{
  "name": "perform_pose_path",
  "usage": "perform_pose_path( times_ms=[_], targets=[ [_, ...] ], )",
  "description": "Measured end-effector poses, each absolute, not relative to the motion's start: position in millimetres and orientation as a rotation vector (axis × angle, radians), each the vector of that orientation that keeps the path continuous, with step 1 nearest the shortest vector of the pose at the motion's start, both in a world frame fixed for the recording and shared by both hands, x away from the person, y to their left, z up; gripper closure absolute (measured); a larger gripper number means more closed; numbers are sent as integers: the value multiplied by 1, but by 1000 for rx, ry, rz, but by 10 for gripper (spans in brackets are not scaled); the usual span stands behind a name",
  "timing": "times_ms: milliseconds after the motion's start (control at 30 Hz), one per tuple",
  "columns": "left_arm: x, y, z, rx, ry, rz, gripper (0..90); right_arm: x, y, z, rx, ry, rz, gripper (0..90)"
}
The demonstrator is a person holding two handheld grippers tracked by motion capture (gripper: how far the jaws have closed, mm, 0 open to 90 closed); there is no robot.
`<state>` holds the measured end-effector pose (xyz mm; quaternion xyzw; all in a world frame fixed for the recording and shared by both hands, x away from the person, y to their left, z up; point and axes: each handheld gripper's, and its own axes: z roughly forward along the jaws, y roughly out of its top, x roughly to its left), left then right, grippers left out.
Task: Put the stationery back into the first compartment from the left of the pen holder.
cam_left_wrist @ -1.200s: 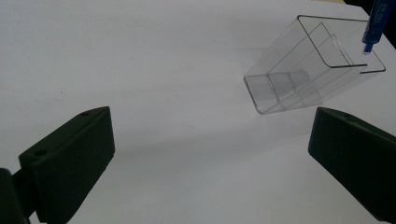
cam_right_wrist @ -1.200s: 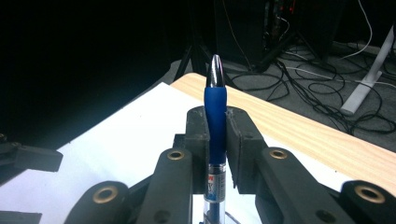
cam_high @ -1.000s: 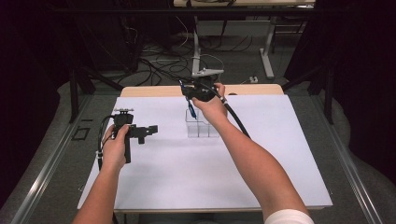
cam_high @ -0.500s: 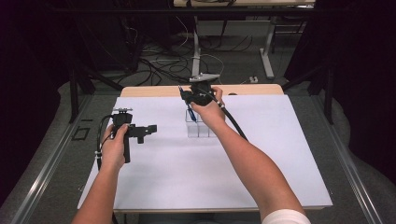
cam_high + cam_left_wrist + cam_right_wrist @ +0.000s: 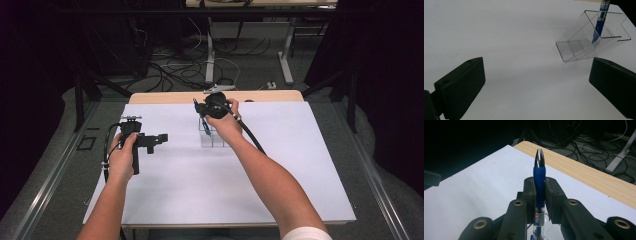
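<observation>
Pen (image 5: 539, 180) held upright over clear holder (image 5: 591, 41).
Right gripper (image 5: 539, 195) is clamped on it (left gripper (image 5: 534, 85) is kept open, nearer left).

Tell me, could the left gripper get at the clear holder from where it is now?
Probably yes. The left gripper is open, and bare white table lies between it and the clear holder. The right gripper, shut on the blue pen, hangs over the holder and could crowd it.
</observation>
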<state>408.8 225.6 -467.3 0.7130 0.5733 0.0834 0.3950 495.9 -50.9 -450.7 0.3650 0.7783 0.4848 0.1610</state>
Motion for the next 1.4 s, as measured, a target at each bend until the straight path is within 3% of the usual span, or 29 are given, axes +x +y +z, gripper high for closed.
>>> perform_pose_path(
  times_ms=[67,133,167,200,233,500,767,933,967,1200,1400],
  targets=[
    [409,225,-467,1810,1453,213,5,495,-51,-450,1040,2244,1384,791],
    [409,225,-467,1810,1453,213,5,494,-51,-450,1038,2253,1396,722],
    [409,225,-467,1809,1453,212,5,492,-52,-449,1017,2241,1404,638],
    [409,225,-467,1807,1460,212,5,492,-52,-449,1017,2241,1404,638],
    [409,225,-468,1805,1459,212,5,490,-53,-448,1003,2228,1415,556],
    [408,226,-467,1800,1460,221,5,480,-66,-442,1009,2222,1427,378],
    [408,227,-467,1803,1459,221,5,464,-86,-432,1020,2220,1446,348],
    [408,226,-468,1797,1460,231,5,457,-100,-425,1017,2203,1444,218],
    [408,226,-468,1797,1460,231,5,454,-105,-422,1012,2215,1415,150],
    [408,227,-468,1797,1460,231,5,447,-123,-416,959,2216,1333,136],
    [407,228,-467,1796,1463,239,5,441,-140,-411,997,2170,1341,73]
  ],
)
